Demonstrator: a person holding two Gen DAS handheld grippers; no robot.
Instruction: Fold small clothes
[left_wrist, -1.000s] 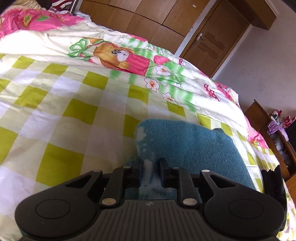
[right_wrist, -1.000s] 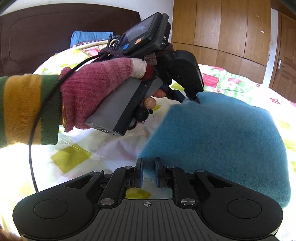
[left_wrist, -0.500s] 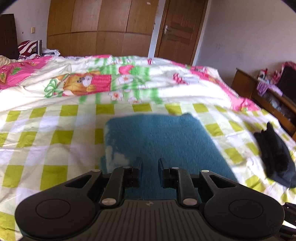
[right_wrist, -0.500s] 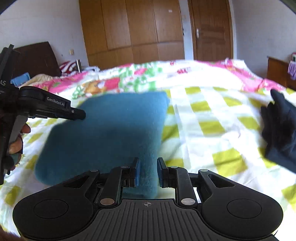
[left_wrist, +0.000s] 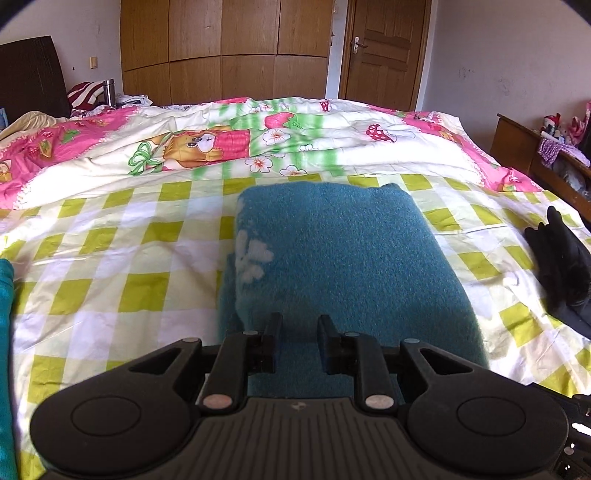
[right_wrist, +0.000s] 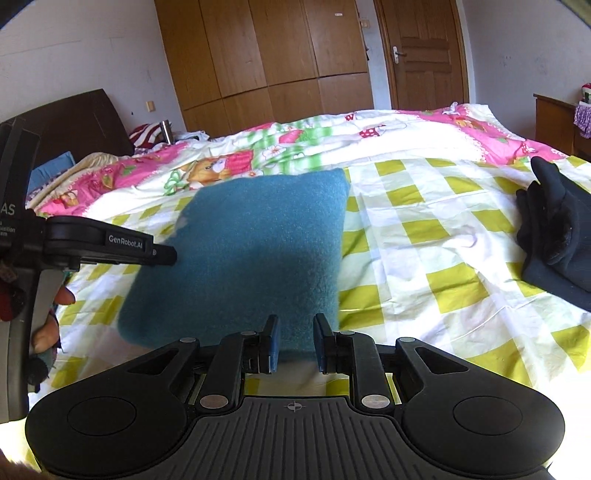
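A folded teal cloth (left_wrist: 347, 266) lies flat mid-bed (left_wrist: 110, 266), near the front edge. Both the left hand-held gripper (left_wrist: 297, 341) and right hand-held gripper (right_wrist: 294, 343) hover over it, jaws narrowly parted, holding nothing. Black garment (right_wrist: 557, 236) lies toward the bed's right edge.

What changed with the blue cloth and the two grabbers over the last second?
The left gripper let go of the teal fleece cloth and both grippers drew back; the right gripper is open too. The cloth now lies folded flat on the checked bedsheet. The black garment stayed where it was.
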